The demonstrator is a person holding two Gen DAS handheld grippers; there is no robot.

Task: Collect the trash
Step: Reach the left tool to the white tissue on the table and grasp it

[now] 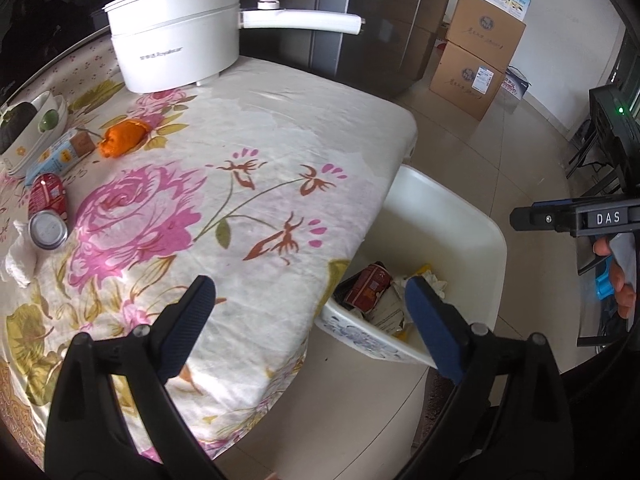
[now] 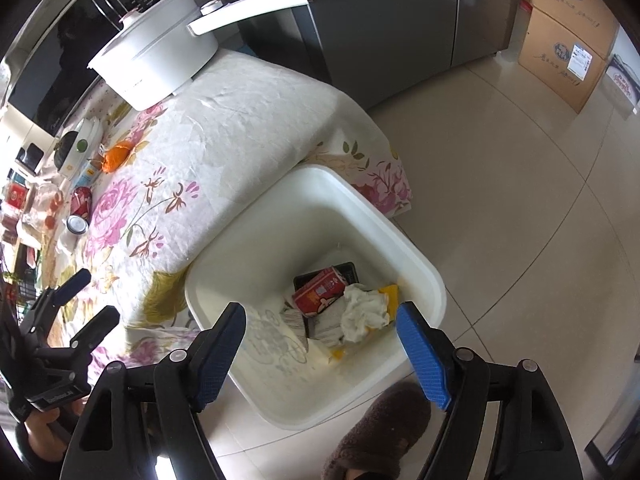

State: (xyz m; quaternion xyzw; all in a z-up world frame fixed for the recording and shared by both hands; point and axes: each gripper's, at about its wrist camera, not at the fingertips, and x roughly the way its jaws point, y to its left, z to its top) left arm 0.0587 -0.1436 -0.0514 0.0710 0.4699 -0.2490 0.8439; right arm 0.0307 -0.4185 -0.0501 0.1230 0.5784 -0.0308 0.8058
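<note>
A white bin (image 2: pixel 420 264) stands on the floor beside the floral-clothed table (image 2: pixel 248 120); it also shows in the left wrist view (image 1: pixel 476 240). Inside lie a red can (image 2: pixel 320 292), a crumpled white tissue (image 2: pixel 364 316), papers and a yellow wrapper. My right gripper (image 2: pixel 320 328) is open and empty above the bin. My left gripper (image 1: pixel 310 308) is open and empty over the table's near edge. On the table's left side lie a red can (image 1: pixel 46 216), a white tissue (image 1: pixel 20 260), a blue carton (image 1: pixel 60 156) and orange peel (image 1: pixel 122 138).
A white electric pot (image 1: pixel 176 40) stands at the table's back. A white dish (image 1: pixel 34 128) with an avocado sits at the far left. Cardboard boxes (image 1: pixel 476 48) stack by the fridge (image 2: pixel 380 20). A brown slipper (image 2: pixel 376 432) is on the floor by the bin.
</note>
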